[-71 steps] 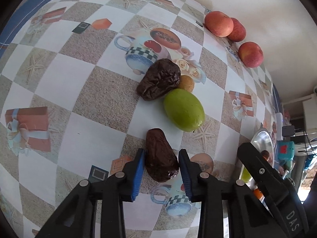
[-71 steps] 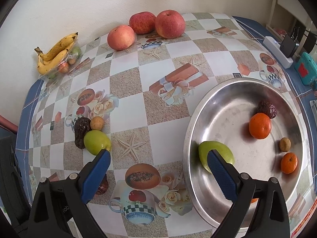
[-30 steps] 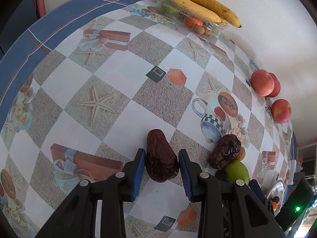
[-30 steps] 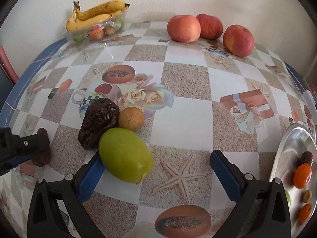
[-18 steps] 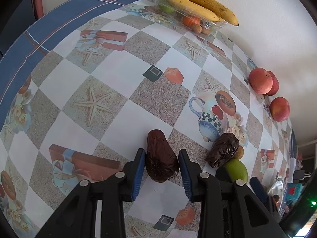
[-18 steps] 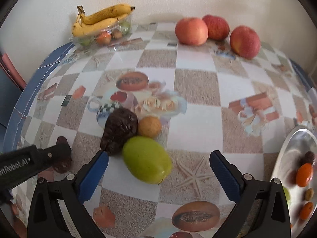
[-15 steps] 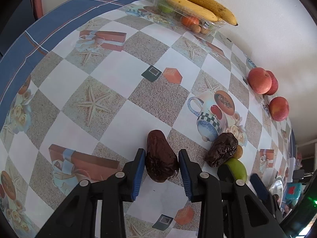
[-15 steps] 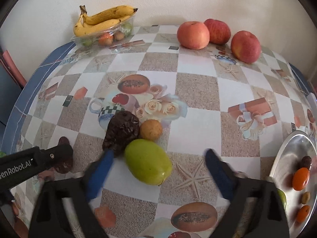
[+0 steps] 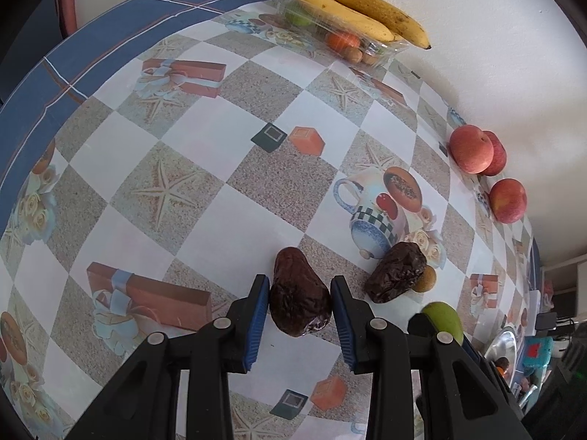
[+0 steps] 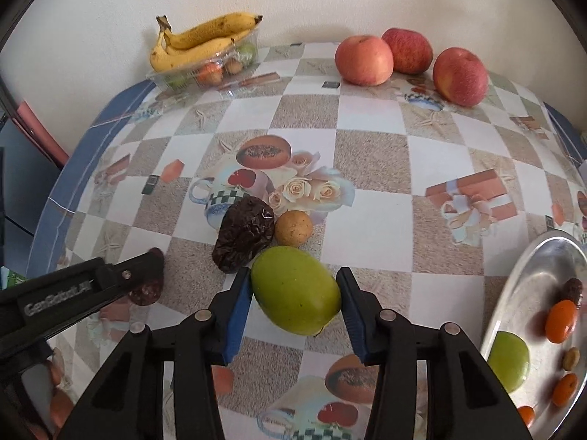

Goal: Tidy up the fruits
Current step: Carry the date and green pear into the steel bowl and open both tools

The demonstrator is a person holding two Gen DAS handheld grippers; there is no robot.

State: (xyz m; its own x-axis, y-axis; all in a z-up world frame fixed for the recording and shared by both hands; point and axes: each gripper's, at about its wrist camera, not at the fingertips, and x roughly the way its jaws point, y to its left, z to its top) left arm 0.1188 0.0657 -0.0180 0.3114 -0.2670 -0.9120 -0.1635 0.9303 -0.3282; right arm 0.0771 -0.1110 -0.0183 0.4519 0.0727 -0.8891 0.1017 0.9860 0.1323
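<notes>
Tablecloth (image 10: pixel 370 154) in a checked pattern of white and sandy squares, printed with starfish, gift boxes, teacups and roses, covers the surface; a blue border runs along its far-left edge, and a plain pale wall stands behind.

Nearest in the left wrist view, the left hand-held gripper (image 9: pixel 300 302) has its blue pads pressed against both sides of a dark wrinkled fruit (image 9: pixel 299 293), which rests on the cloth. The fruit is pear-shaped, its long axis running along the fingers, narrow end pointing away from the camera.

In the right wrist view, the right hand-held gripper (image 10: pixel 295 299) brackets a green mango (image 10: pixel 295 293) lying on the cloth. Its left pad touches the mango; whether the right pad touches cannot be told. The mango's long axis lies across the fingers, slanting from upper left to lower right.

Just beyond the mango lie a second dark wrinkled fruit (image 10: pixel 244 234) and a small round tan fruit (image 10: pixel 293 228), both touching each other. At the right edge sits a steel tray (image 10: pixel 521 278) holding small oranges and another green fruit.

Farther back, three red apples (image 10: pixel 407 60) stand near the wall, and a bunch of bananas (image 10: pixel 203 42) rests on a clear plastic box (image 10: pixel 205 71) of small fruits.
</notes>
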